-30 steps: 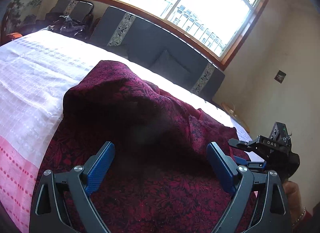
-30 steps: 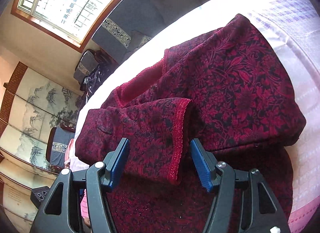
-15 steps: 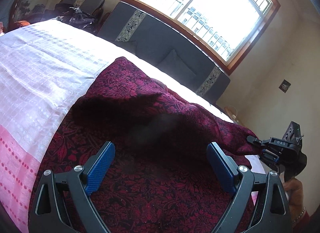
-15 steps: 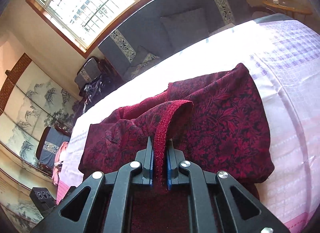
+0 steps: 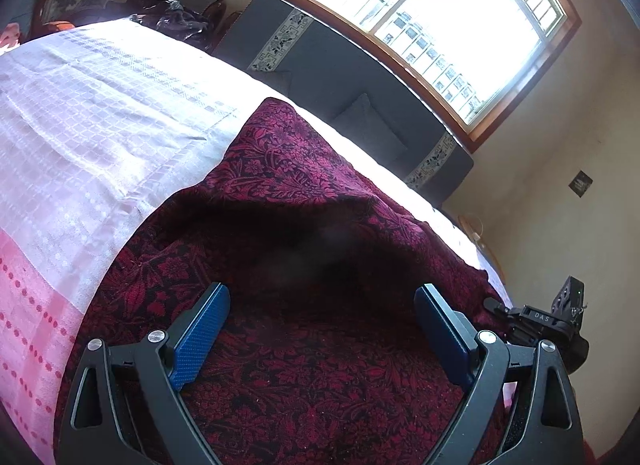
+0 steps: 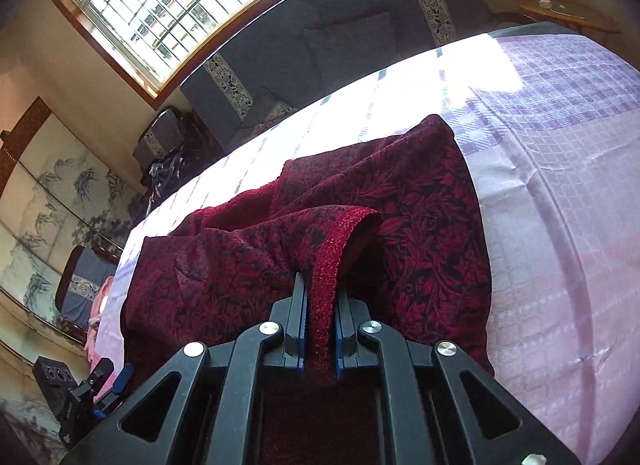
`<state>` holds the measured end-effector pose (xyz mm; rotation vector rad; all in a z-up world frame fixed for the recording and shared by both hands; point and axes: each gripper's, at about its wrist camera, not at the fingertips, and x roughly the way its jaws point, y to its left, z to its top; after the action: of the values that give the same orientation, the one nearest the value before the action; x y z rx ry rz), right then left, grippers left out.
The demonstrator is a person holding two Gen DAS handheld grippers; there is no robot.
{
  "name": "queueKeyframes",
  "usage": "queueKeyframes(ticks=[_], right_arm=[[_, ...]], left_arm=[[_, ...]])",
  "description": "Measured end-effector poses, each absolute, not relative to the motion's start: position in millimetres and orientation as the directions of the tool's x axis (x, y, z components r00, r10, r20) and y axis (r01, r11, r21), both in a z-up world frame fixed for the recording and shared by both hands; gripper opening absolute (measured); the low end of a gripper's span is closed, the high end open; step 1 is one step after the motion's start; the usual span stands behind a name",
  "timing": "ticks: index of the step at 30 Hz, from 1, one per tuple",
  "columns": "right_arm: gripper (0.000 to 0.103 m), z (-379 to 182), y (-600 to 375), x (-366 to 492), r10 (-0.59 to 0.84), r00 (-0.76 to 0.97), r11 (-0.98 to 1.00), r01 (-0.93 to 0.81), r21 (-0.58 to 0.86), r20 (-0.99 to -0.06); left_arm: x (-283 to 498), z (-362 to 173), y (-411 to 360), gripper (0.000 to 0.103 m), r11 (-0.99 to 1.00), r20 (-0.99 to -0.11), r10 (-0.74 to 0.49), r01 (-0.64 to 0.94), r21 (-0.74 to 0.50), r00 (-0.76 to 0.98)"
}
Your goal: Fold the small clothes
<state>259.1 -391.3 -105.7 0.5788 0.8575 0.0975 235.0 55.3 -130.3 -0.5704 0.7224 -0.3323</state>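
A dark red floral garment lies on the bed, partly folded over itself. My left gripper is open and empty, hovering just above the garment's near part. My right gripper is shut on the garment's sleeve cuff, a red knitted trim, and holds it lifted above the rest of the garment. The right gripper also shows at the right edge of the left wrist view. The left gripper shows at the lower left of the right wrist view.
The bed cover is white and pink checked cloth, lilac in the right wrist view. A dark grey sofa stands behind the bed under a window. A painted screen and chairs stand at the far left.
My right gripper closed on the sleeve cuff and lifted it, pulling it back toward me. My left gripper stayed open and drew back a little.
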Motion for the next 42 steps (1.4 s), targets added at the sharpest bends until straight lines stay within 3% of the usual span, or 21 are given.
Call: queueKeyframes(ticks=[5,10,14,21,24,28,30,33,35,39,42], right_arm=[[0.01,-109.8,-396.1,256.4,0.294,0.667,0.845,0.153,0.513,-0.685],[0.01,-110.7,-387.1,261.3,0.232,0.653,0.898,0.141,0.418,-0.72],[0.01,-118.9,-389.1,261.5,0.241,0.648,0.891,0.148,0.43,-0.722],[0.011,-121.9,-394.9,256.4,0.274,0.659,0.872,0.137,0.47,-0.7],[0.011,-121.1,-395.1,254.7,0.288,0.664,0.862,0.134,0.488,-0.69],[0.011,-122.9,-401.1,252.7,0.303,0.674,0.848,0.131,0.513,-0.674],[0.011,-123.2,-402.0,252.2,0.304,0.675,0.849,0.128,0.513,-0.672],[0.011,-123.5,-401.9,253.6,0.308,0.672,0.848,0.127,0.514,-0.673],[0.011,-123.9,-401.9,254.6,0.315,0.669,0.848,0.121,0.516,-0.673],[0.011,-124.6,-403.2,255.1,0.317,0.669,0.849,0.116,0.516,-0.672],[0.011,-124.7,-404.0,255.0,0.317,0.67,0.847,0.118,0.518,-0.671]], left_arm=[[236.5,-131.3,54.9,0.093,0.8,-0.534,-0.467,0.081,-0.594,0.705],[235.0,-131.5,56.5,0.093,0.8,-0.531,-0.463,0.077,-0.595,0.71],[229.9,-124.7,60.1,0.093,0.784,-0.485,-0.495,0.13,-0.607,0.721],[213.2,-62.7,23.7,0.093,0.824,-0.41,-0.526,0.326,-0.464,0.745],[241.2,-37.5,2.8,0.093,0.807,-0.399,-0.555,0.356,-0.47,0.73],[287.3,-36.0,-32.6,0.093,0.802,-0.436,-0.581,0.391,-0.452,0.687],[303.8,-53.5,-43.8,0.091,0.819,-0.494,-0.565,0.376,-0.434,0.66],[321.2,-89.7,-42.4,0.083,0.86,-0.615,-0.506,0.299,-0.413,0.606],[321.9,-106.0,-37.9,0.067,0.891,-0.671,-0.453,0.28,-0.357,0.587],[304.8,-112.7,-40.7,0.062,0.925,-0.688,-0.37,0.317,-0.21,0.624],[301.0,-116.3,-33.7,0.062,0.915,-0.668,-0.4,0.309,-0.258,0.627]])
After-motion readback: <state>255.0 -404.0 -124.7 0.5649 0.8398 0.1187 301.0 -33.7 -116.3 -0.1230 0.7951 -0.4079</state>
